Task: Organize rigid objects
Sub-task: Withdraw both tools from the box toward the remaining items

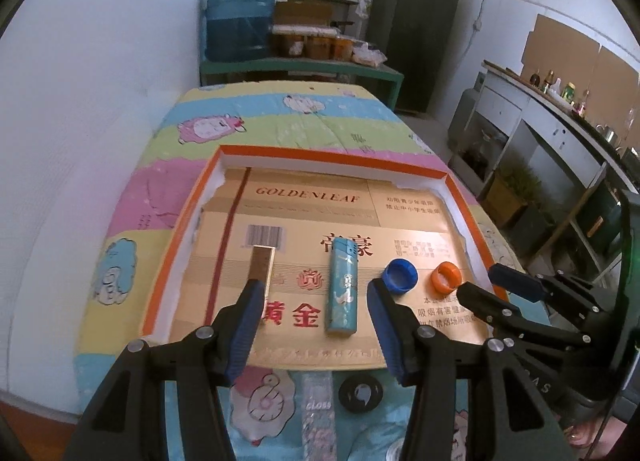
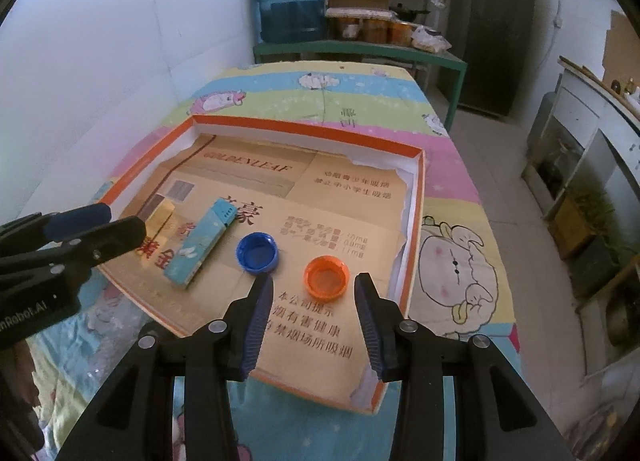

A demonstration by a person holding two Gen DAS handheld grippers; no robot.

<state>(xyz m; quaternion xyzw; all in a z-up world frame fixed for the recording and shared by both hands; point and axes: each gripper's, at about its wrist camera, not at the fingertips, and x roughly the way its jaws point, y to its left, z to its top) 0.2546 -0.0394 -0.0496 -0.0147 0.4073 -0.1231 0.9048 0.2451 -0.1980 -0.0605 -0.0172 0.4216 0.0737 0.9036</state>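
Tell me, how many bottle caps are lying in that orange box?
2. The blue cap lies beside the lighter; the orange cap lies to its right, nearer the box's right wall. None seems hidden.

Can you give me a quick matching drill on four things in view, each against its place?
Things:
1. lighter
2. blue cap
3. orange cap
4. black ring

Places:
A. in the tray, rightmost in the row
B. on the cloth, outside the tray
C. in the tray, between lighter and orange cap
D. in the tray, left of the blue cap

Pairs: 1-D, 2-C, 3-A, 4-B
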